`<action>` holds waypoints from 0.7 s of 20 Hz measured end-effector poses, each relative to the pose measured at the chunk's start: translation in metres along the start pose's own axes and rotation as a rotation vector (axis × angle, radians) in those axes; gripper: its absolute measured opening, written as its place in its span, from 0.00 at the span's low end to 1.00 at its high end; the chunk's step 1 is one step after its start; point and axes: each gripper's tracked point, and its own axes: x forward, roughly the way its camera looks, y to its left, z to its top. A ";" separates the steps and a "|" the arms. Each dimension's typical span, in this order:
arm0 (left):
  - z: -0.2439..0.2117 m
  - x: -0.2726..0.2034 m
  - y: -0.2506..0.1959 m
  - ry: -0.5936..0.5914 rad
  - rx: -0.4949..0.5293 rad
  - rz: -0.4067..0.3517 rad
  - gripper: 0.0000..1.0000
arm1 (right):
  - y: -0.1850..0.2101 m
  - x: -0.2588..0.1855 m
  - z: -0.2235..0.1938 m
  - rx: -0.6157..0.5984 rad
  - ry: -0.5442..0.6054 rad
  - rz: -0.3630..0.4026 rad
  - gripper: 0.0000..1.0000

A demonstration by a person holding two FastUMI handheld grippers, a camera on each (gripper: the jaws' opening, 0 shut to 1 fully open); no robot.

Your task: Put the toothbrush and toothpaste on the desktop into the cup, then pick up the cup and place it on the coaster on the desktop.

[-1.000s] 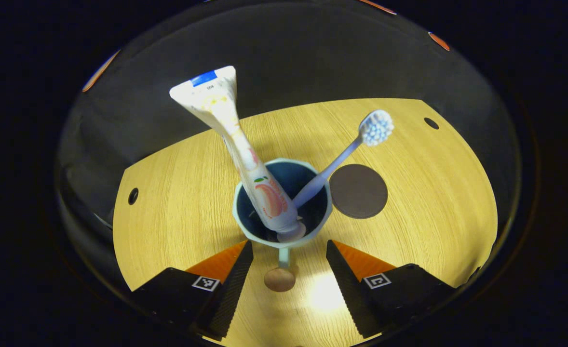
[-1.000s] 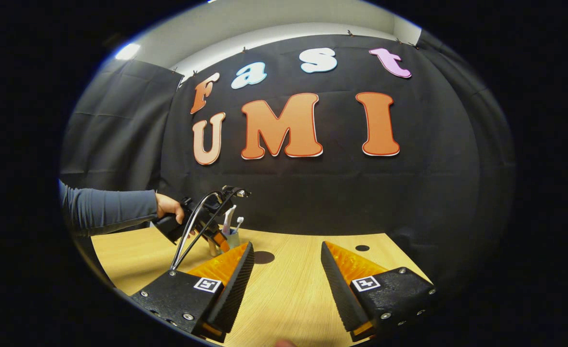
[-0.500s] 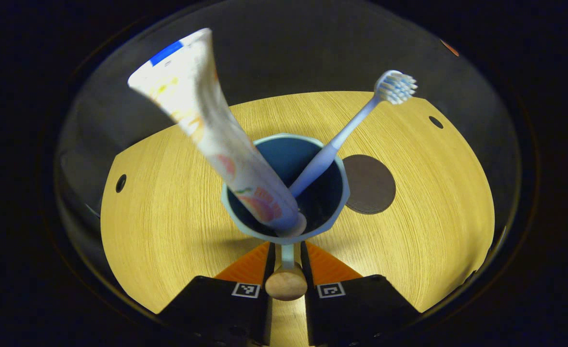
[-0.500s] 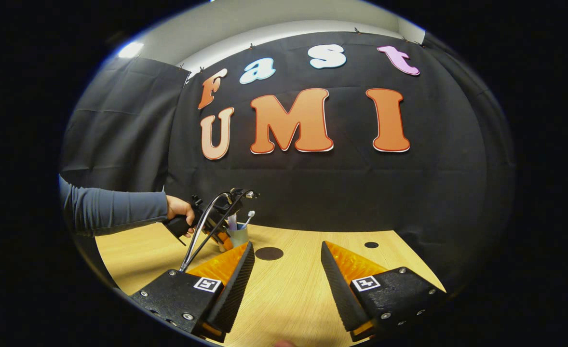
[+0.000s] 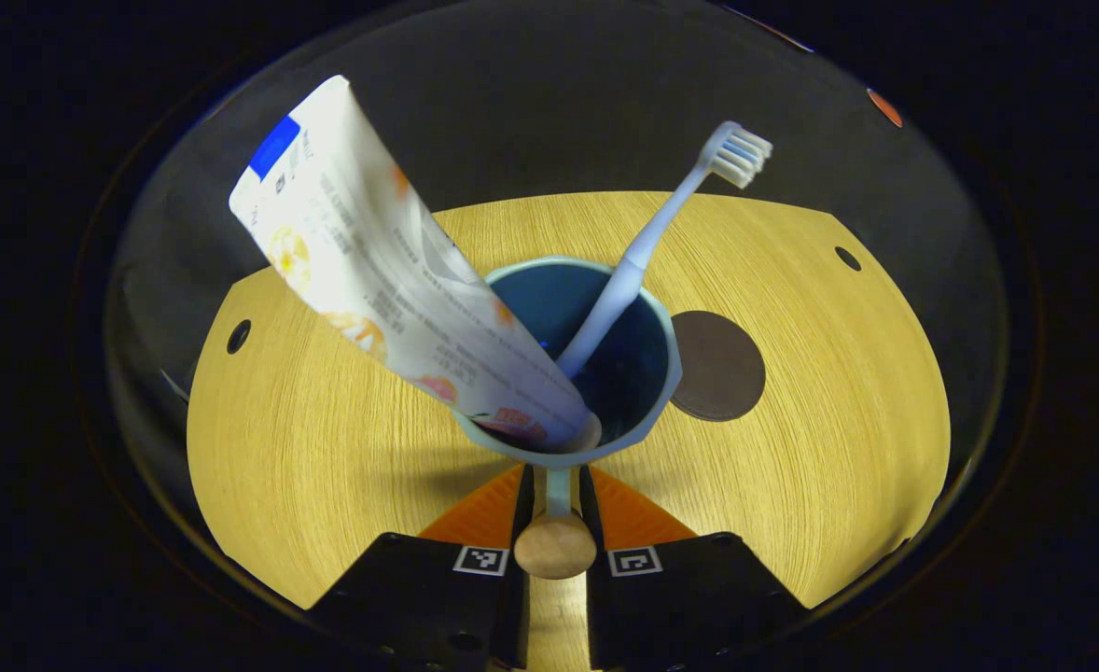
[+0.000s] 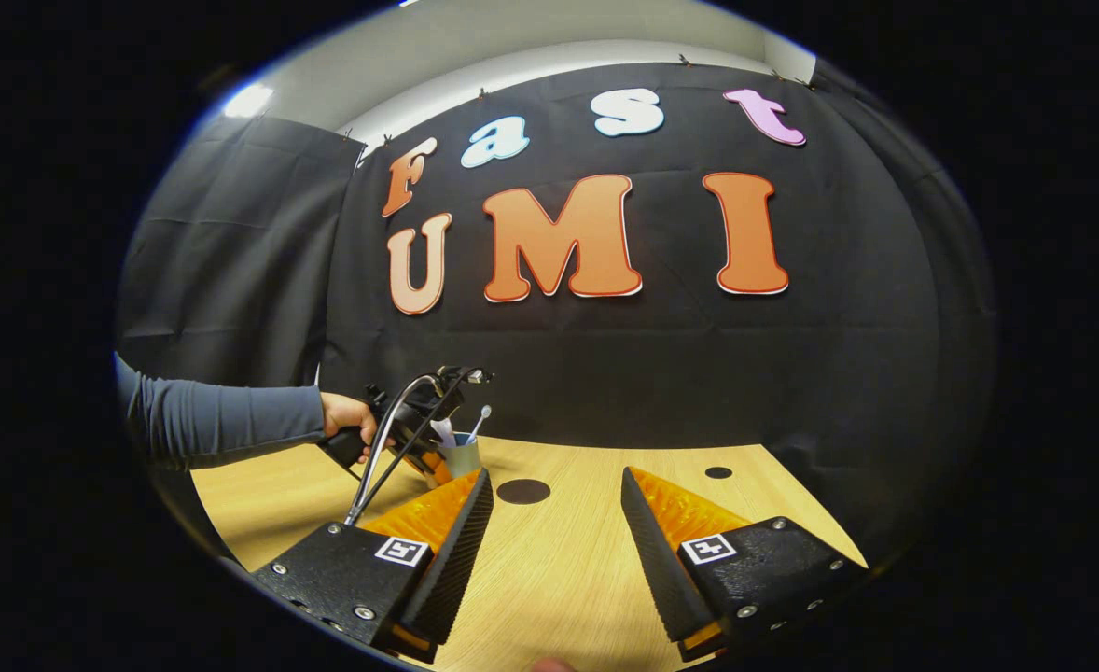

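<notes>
left claw [image 5: 555,495]: fingers closed on cup handle [image 5: 556,490] | right claw [image 6: 556,523]: fingers apart, empty

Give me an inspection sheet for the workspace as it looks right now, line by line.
Surface: light wooden desktop with small dark holes.
Job's things: pale blue cup holds the white toothpaste tube and the light blue toothbrush, both leaning out; dark round coaster lies bare beside the cup.
Clutter: nothing seen.
Grippers: left gripper is closed on the cup's wooden-knobbed handle; right gripper is open above the desktop, holding nothing.
Cables: cables loop over the left gripper.
Surroundings: black cloth wall; person's grey sleeve.
</notes>
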 end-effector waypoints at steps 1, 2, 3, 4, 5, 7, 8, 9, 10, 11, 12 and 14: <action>0.000 0.004 0.000 -0.010 0.001 0.000 0.24 | -0.001 0.000 0.001 0.000 -0.001 -0.005 0.83; 0.004 0.004 -0.001 -0.019 0.004 -0.001 0.24 | -0.001 0.000 0.001 0.001 -0.002 -0.007 0.83; 0.005 0.003 -0.001 -0.027 0.010 -0.005 0.24 | -0.001 -0.001 0.000 0.001 -0.001 -0.008 0.83; 0.009 0.003 -0.003 -0.032 0.017 -0.012 0.24 | -0.001 0.000 0.000 0.000 -0.001 -0.009 0.83; 0.011 0.001 -0.004 -0.036 0.022 -0.020 0.24 | -0.002 -0.002 -0.001 -0.003 0.001 -0.010 0.83; 0.018 -0.002 -0.008 -0.044 0.035 -0.033 0.25 | -0.004 -0.003 -0.002 -0.002 0.003 -0.011 0.83; 0.022 -0.004 -0.010 -0.047 0.041 -0.036 0.24 | -0.007 -0.005 -0.002 -0.002 0.005 -0.018 0.83; 0.025 -0.006 -0.011 -0.047 0.051 -0.038 0.24 | -0.009 -0.006 -0.001 -0.006 0.002 -0.023 0.83; 0.029 -0.007 -0.012 -0.043 0.058 -0.038 0.24 | -0.012 -0.007 0.000 -0.010 0.000 -0.031 0.83; 0.032 -0.006 -0.015 -0.042 0.067 -0.039 0.24 | -0.014 -0.008 0.001 -0.010 -0.003 -0.032 0.83; 0.038 -0.007 -0.018 -0.043 0.071 -0.047 0.24 | -0.017 -0.009 -0.001 -0.009 -0.003 -0.038 0.83; 0.041 -0.009 -0.017 -0.033 0.076 -0.066 0.24 | -0.024 -0.010 -0.006 -0.006 0.006 -0.053 0.83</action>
